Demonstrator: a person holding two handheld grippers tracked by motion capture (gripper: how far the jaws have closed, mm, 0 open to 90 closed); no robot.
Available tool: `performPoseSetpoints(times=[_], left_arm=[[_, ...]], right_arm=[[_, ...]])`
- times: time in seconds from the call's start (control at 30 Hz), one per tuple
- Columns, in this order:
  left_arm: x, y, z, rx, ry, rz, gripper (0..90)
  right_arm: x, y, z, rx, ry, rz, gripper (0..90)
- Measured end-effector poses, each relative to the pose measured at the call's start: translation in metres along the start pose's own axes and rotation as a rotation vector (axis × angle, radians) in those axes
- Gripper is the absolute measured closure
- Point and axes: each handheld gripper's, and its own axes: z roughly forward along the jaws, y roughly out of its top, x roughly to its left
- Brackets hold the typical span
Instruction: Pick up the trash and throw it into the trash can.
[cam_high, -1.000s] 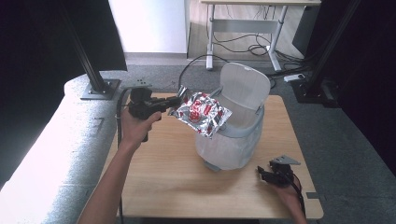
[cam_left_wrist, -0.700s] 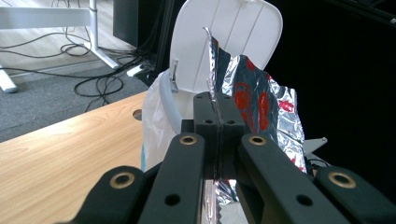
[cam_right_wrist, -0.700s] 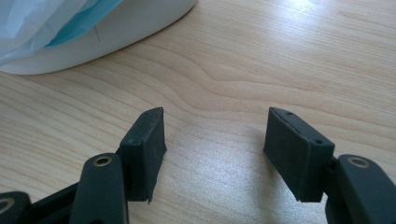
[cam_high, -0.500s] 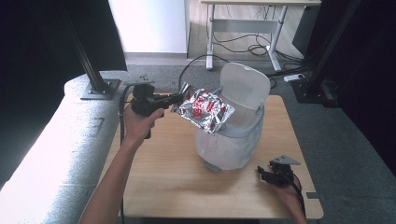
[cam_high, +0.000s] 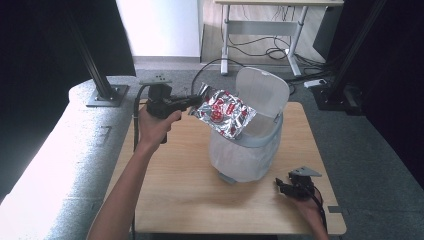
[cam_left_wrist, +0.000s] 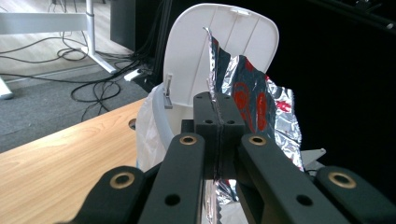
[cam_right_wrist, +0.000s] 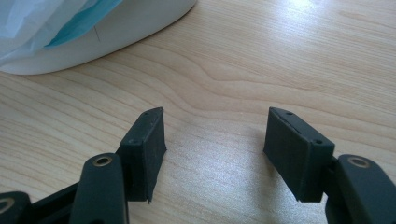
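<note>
A crumpled silver foil snack bag (cam_high: 223, 111) with red print hangs over the open mouth of a white bin (cam_high: 247, 150) whose lid (cam_high: 262, 92) stands up. My left gripper (cam_high: 192, 102) is shut on the bag's edge and holds it from the left. In the left gripper view the jaws pinch the foil bag (cam_left_wrist: 254, 100) in front of the raised lid (cam_left_wrist: 187, 56). My right gripper (cam_high: 282, 186) rests low on the table at the front right, open, with nothing between its fingers (cam_right_wrist: 144, 140), close to the bin's base (cam_right_wrist: 107, 32).
The bin has a plastic liner (cam_left_wrist: 147, 135) and stands mid-table on the wooden table (cam_high: 170, 190). A padded white bench (cam_high: 50, 165) runs along the left. Black stands and a desk with cables (cam_high: 260, 45) are beyond the far edge.
My left gripper has carried the foil bag a little to the right and further over the bin's opening. The right gripper has stayed put.
</note>
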Motion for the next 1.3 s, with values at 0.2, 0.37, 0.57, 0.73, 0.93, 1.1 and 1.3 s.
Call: performPoseSetpoints(times=[0.2, 0.37, 0.57, 0.73, 0.93, 1.1, 1.3], left_arm=[[-0.001, 0.008, 0.008, -0.009, -0.007, -0.001, 90.0], [0.001, 0.012, 0.013, -0.005, -0.010, -0.010, 90.0], [0.001, 0.016, 0.021, -0.004, -0.021, -0.018, 90.0], [0.004, 0.015, 0.031, 0.001, -0.020, -0.034, 90.0], [0.006, 0.015, 0.040, 0.006, -0.023, -0.042, 90.0], [0.007, 0.014, 0.050, 0.010, -0.016, -0.046, 89.9], [0.007, 0.014, 0.061, 0.012, -0.017, -0.057, 89.9]], right_arm=[[0.000, 0.000, 0.000, 0.000, 0.001, 0.001, 37.5], [0.000, 0.000, 0.000, 0.000, 0.001, 0.001, 37.5], [0.000, 0.000, 0.000, 0.000, 0.001, 0.001, 37.5], [0.000, 0.000, 0.000, 0.000, 0.000, 0.001, 37.5], [0.000, 0.000, 0.000, 0.000, 0.001, 0.001, 37.5], [0.000, 0.000, 0.000, 0.000, 0.001, 0.001, 37.5], [0.000, 0.000, 0.000, 0.000, 0.001, 0.002, 37.5]])
